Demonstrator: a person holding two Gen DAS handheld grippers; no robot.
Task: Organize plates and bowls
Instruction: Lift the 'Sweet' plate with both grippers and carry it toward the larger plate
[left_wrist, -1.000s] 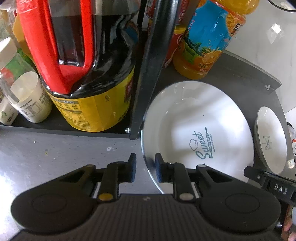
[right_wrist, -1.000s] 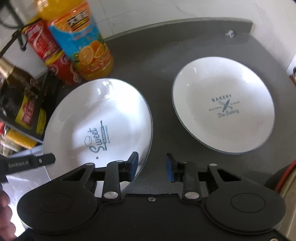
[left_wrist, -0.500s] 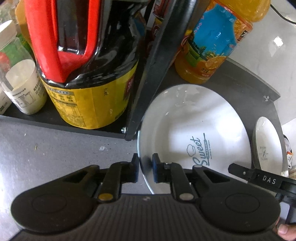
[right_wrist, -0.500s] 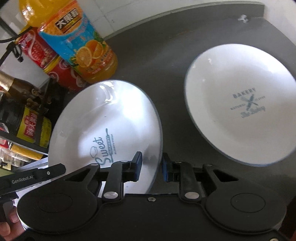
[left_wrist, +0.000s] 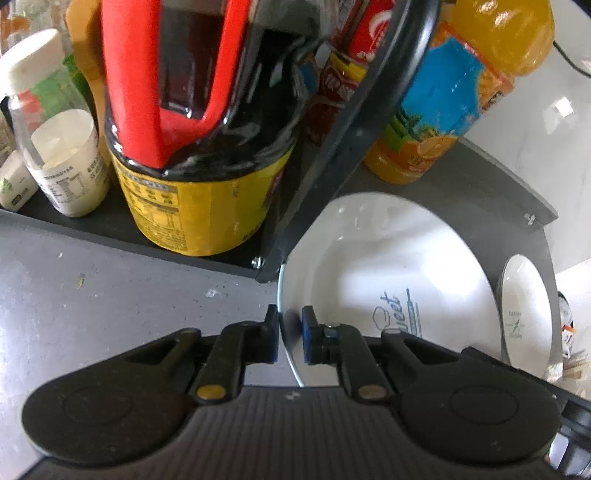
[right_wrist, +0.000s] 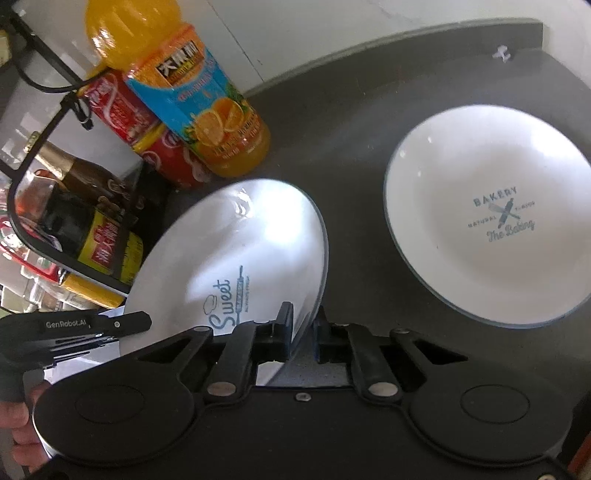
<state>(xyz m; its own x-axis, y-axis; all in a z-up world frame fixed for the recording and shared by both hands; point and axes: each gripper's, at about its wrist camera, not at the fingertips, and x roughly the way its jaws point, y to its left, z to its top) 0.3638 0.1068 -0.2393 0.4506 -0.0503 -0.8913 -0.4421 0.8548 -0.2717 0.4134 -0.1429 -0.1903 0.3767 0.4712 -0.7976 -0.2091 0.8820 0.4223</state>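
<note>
1. Gripping is the step in hand, seen first from the left wrist: the left gripper (left_wrist: 290, 338) straddles the near rim of the "Sweet" plate (left_wrist: 388, 269), jaws narrow with a fingertip on each side. The outer one seems to touch the rim, while a thin gap shows inside, so I cannot tell if the grip is firm. The plate lies at 3 o'clock from the rack post (left_wrist: 332, 147), its rim close to the post's foot. The soy jug (left_wrist: 199, 147) stands at 11 o'clock and the juice bottle (left_wrist: 454, 96) at 1 o'clock. The "Bakery" plate (left_wrist: 524, 314) shows edge-on at the far right.

2. From the right wrist, the right gripper (right_wrist: 303, 330) straddles the same plate (right_wrist: 236, 258) at its other edge, jaws narrow, the rim between the fingertips. The plate looks tilted, its right edge raised off the counter (right_wrist: 351, 110). The second plate (right_wrist: 491, 214) lies flat at 2 o'clock, well apart.

3. To do this well, I judge both grippers should pinch squarely on the rim before lifting, rise together to keep the plate level, and steer clear of the rack post and bottles on the way to the other plate.
</note>
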